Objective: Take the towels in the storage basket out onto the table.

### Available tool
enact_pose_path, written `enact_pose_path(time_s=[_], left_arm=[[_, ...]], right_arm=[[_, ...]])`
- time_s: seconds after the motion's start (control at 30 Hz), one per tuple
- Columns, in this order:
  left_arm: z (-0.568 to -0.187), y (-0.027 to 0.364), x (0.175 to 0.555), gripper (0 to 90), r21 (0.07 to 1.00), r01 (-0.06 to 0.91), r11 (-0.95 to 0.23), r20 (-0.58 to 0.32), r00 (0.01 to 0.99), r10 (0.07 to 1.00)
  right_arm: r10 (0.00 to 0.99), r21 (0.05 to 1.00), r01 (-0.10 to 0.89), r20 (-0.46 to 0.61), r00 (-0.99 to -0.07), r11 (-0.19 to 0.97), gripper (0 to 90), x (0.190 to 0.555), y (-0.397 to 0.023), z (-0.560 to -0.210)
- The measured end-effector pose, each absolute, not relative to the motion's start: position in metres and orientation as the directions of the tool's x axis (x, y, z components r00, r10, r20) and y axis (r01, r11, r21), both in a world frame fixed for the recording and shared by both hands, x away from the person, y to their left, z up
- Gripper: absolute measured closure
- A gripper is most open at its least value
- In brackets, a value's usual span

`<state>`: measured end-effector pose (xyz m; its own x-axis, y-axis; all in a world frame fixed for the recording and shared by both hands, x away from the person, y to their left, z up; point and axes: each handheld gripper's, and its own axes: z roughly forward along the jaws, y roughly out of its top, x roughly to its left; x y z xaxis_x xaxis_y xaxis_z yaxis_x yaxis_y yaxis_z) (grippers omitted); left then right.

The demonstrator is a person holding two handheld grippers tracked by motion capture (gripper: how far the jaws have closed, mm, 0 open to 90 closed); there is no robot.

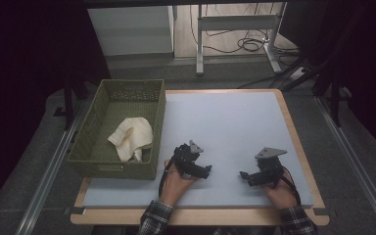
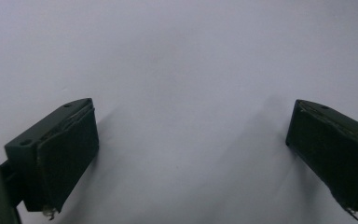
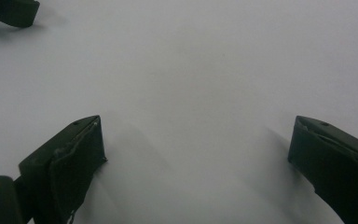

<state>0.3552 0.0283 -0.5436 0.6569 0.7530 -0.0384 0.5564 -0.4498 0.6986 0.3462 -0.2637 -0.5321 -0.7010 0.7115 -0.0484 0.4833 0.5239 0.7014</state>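
Observation:
A green woven basket (image 1: 108,170) stands on the left side of the table, with a crumpled cream cloth (image 1: 132,136) lying inside it. To the right of the basket, my left gripper (image 1: 196,164) rests low over the pale mat (image 1: 225,117). It is open, with bare mat between its jaws in the left gripper view (image 2: 191,128). My right gripper (image 1: 248,176) sits near the front right of the mat, also open with nothing between its jaws (image 3: 198,140). The two grippers point roughly toward each other. A jaw of the left gripper (image 3: 10,11) shows at the top left of the right gripper view.
The mat covers a wooden tabletop (image 1: 293,128) whose edge shows around it. Behind the table stand a white cabinet (image 1: 129,29) and a metal desk frame (image 1: 235,24) with cables (image 1: 247,45) on the floor. Metal rails (image 1: 49,171) run along both sides.

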Motion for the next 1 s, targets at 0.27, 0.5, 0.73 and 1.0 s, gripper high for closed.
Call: enact_pose_path(time_s=[0.27,0.5,0.73,1.0], left_arm=[[-0.5437,0.0286,0.3550,2.4,0.700,0.556,-0.449,-0.039,0.657,0.753],[-0.5437,0.0286,0.3549,2.6,0.700,0.555,-0.448,-0.039,0.657,0.753],[-0.5437,0.0287,0.3547,2.7,0.701,0.553,-0.450,-0.036,0.657,0.753],[-0.5435,0.0285,0.3552,2.6,0.697,0.558,-0.449,-0.041,0.657,0.753]], right_arm=[[0.711,0.702,0.483,-0.049,-0.701,0.524,3.6,0.3462,-0.2637,-0.5321],[0.711,0.702,0.483,-0.049,-0.701,0.524,3.5,0.3462,-0.2637,-0.5321],[0.711,0.702,0.483,-0.049,-0.701,0.524,3.5,0.3462,-0.2637,-0.5321],[0.711,0.702,0.483,-0.048,-0.701,0.524,3.5,0.3463,-0.2637,-0.5321]])
